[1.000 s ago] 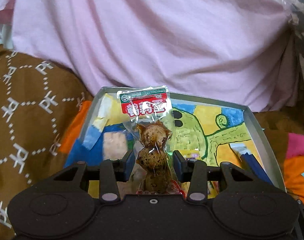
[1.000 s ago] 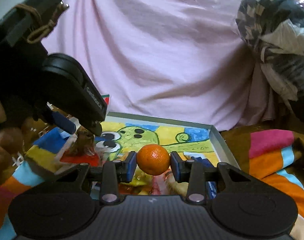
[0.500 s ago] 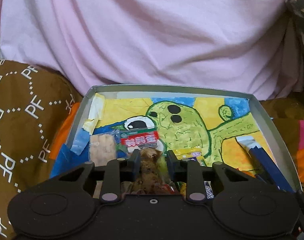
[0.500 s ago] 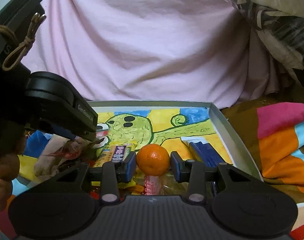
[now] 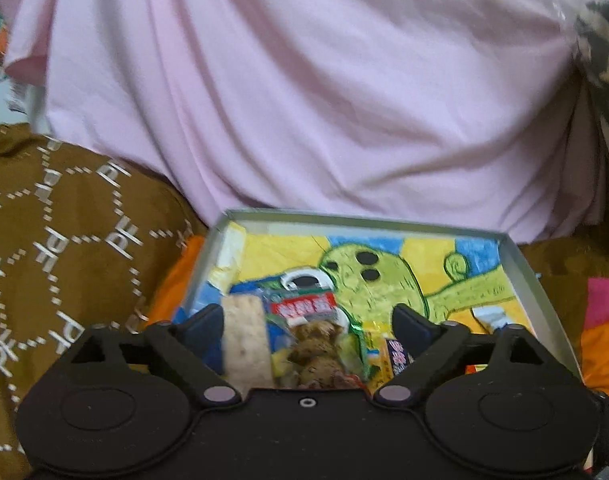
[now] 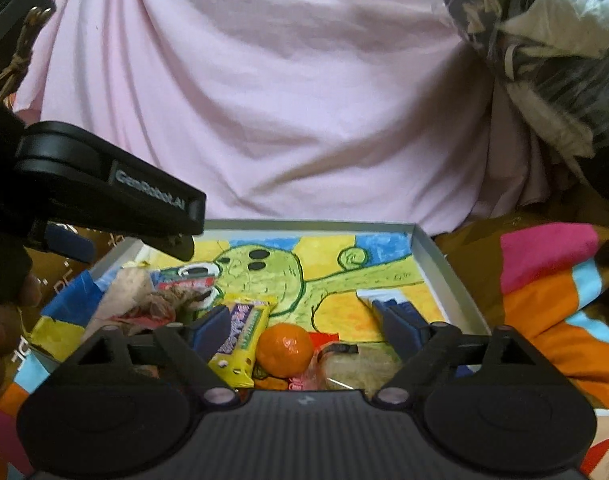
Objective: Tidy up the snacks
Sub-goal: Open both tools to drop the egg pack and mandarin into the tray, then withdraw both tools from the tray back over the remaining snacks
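1. Both grippers released since a second ago: the left gripper [image 5: 304, 320], clamped then on the clear pouch of brown speckled eggs with a red label [image 5: 310, 334], had set it down in the shallow grey tray with a green cartoon drawing on its floor [image 5: 522, 264]; the right gripper [image 6: 304, 326] had let go of the small round orange mandarin [image 6: 283, 349].
2. Left jaws were opening, wide apart, pouch lying loose between them, no pad contact.
3. Right jaws were opening too; mandarin sat between them, untouched, on the snack pile.
4. Progress, my read: late stage. Tray's near end held pouch, mandarin, a pale rectangular cracker bar [image 5: 246, 340] and a yellow-and-purple candy wrapper [image 6: 240, 340]; far end bare. No loose snacks visible outside the tray, but the surroundings were mostly hidden.
5. View differences: only the right wrist view showed the mandarin, the left gripper's body [image 6: 116, 196] over the tray corner, and fingers [image 6: 0, 328] holding it. The left wrist view alone showed the brown patterned cloth [image 5: 64, 240].
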